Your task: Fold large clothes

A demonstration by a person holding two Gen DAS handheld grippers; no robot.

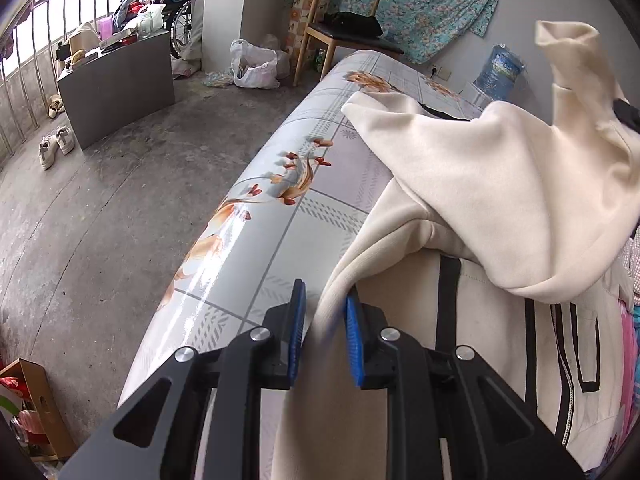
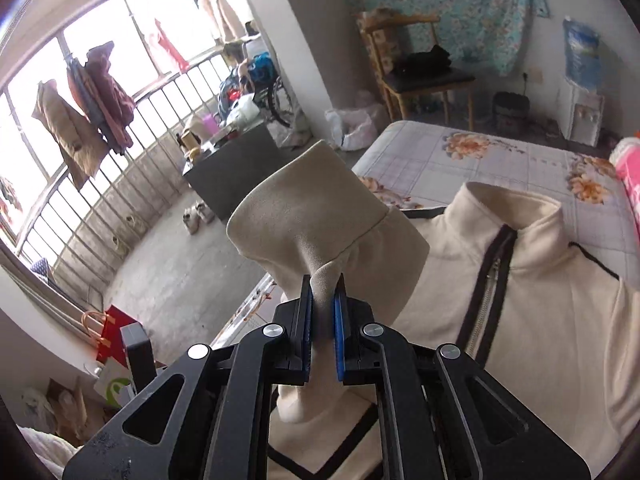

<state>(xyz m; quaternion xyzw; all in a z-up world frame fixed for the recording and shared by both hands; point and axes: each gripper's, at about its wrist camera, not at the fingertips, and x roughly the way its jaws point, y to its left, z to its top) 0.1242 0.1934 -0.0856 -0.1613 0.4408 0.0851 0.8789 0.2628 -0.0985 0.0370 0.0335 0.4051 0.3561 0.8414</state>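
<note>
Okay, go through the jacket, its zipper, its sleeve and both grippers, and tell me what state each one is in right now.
Cream jacket: spread front-up on the bed, not yet folded.
Zipper: closed up to the collar.
Sleeve: lifted off the bed, cuff raised.
Left gripper: jaws closed on the jacket's side edge.
Right gripper: jaws shut on the sleeve fabric below the cuff.
Bed: floral cover, jacket lying on it.

Bright window (image 2: 80, 92) daylight, fisheye-warped edges

We lose the cream fleece zip-up jacket (image 1: 500, 184) past the frame at three o'clock and six o'clock; its folds hide part of the glossy flower-printed table cover (image 1: 256, 248) beneath.
</note>
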